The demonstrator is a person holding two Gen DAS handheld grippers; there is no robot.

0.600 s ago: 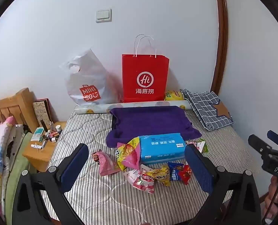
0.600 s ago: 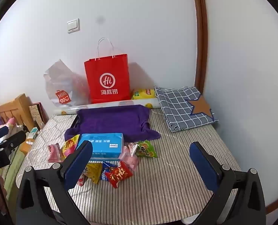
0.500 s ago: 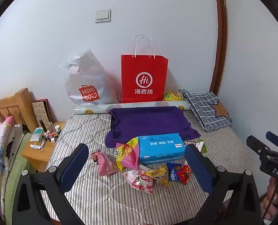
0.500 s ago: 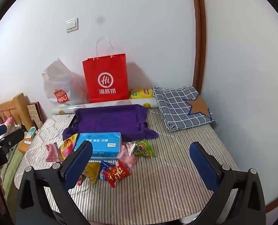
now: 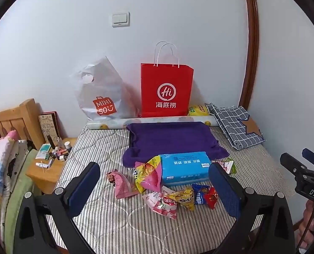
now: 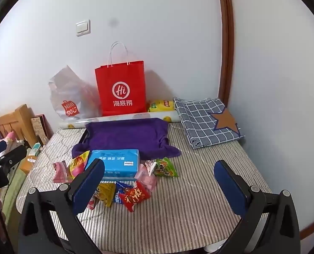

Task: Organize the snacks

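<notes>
Loose snack packets [image 5: 169,192] heaped on the striped mattress [image 5: 118,228], pressed against the near side of the blue tissue pack [image 5: 185,166]; taken here as the landmark. Red packet [image 6: 134,195] and yellow packet [image 6: 105,192] just in front of the pack, pink packet [image 5: 122,183] off to its left, green packet [image 6: 165,167] at its right corner, touching a pale pink one. Dumped in one pile, probably, so each can be picked singly and sorted.

Behind the pack, a purple towel [image 5: 171,139] draped over what looks like a dark tray, edge barely showing; likely laid out as the sorting spot, though not certain. Further behind, against the wall, a red paper bag [image 5: 166,91] upright and a grey plastic bag [image 5: 99,93] slumped beside it, perhaps where the snacks came from. Folded checked cloth [image 6: 207,120] well to the right of the pack, out of the way.

Left gripper [image 5: 154,188] spread wide, nothing between the jaws, hovering short of the pile and framing it. Right gripper [image 6: 159,188] likewise wide and empty, aimed to the right of the pack over bare mattress. Both tilted downward, poised for a first pick; nothing sorted yet.
</notes>
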